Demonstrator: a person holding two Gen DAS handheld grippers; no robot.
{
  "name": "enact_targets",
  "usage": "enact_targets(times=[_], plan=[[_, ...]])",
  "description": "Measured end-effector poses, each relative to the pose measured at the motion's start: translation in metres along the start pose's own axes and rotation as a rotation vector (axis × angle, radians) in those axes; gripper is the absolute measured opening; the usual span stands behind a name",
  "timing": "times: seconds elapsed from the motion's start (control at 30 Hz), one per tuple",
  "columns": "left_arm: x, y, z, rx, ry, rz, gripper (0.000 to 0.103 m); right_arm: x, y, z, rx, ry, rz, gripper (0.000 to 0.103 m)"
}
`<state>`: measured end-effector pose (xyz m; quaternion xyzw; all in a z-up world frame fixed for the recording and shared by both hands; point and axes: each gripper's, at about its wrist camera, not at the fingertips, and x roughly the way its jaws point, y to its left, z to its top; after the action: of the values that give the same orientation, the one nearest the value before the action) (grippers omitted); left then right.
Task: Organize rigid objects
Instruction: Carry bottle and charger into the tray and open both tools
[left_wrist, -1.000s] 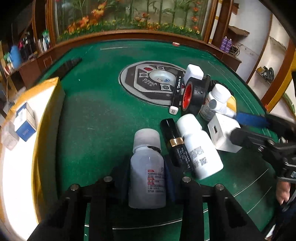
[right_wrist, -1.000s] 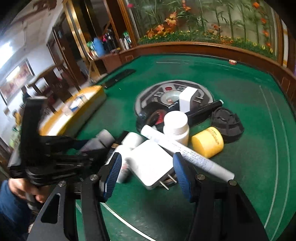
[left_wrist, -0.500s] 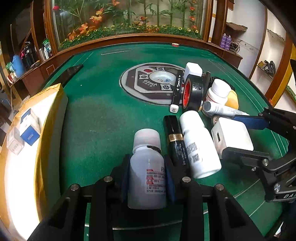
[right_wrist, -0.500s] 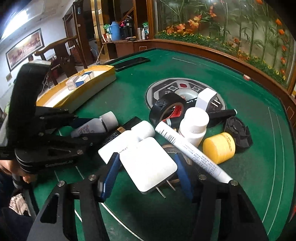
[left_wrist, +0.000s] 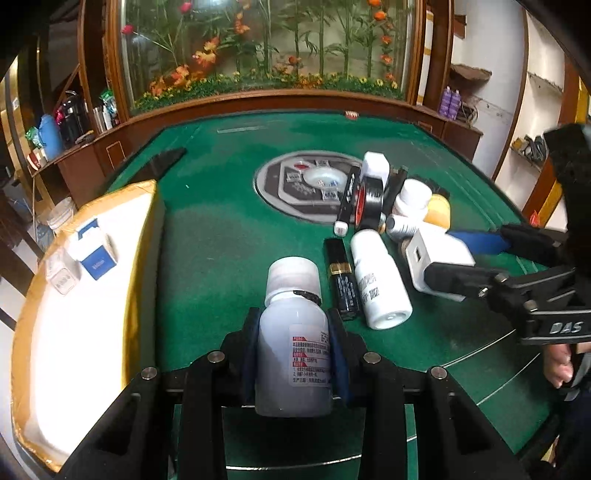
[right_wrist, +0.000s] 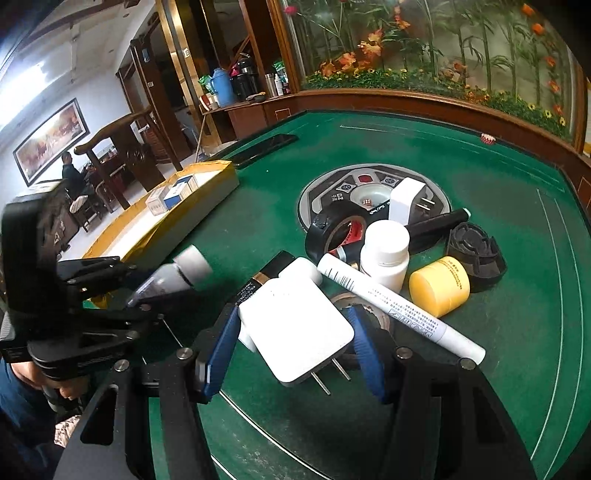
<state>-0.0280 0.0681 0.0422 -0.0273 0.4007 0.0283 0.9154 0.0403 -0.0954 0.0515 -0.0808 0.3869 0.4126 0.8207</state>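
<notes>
My left gripper (left_wrist: 293, 354) clamps one grey bottle (left_wrist: 293, 347) near me; my right gripper (right_wrist: 295, 343) pinches one white charger (right_wrist: 295, 328). On the green table (right_wrist: 517, 332) lie two white bottles (right_wrist: 384, 254), two tape rolls (right_wrist: 336, 232), one yellow jar (right_wrist: 439, 286).

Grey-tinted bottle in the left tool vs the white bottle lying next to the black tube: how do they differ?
The grey-tinted bottle has a cloudy grey body under a white cap; the white bottle is white all over. The grey-tinted bottle is clamped between the pads of the left tool, while the white bottle lies loose on its side on the green table, beside the black tube. Both are small capped plastic bottles with printed labels.
</notes>
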Motion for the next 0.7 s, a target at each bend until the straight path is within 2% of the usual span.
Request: enact_targets(times=[0.4, 0.7], plan=[[-0.042, 0.052, 0.004, -0.114, -0.098, 0.052, 0.036, 0.000, 0.003, 0.000, 0.016, -0.015, 0.039, 0.059], [-0.052, 0.094, -0.010, -0.204, -0.115, 0.095, 0.036, 0.000, 0.020, 0.006, 0.018, -0.013, 0.068, 0.059]])
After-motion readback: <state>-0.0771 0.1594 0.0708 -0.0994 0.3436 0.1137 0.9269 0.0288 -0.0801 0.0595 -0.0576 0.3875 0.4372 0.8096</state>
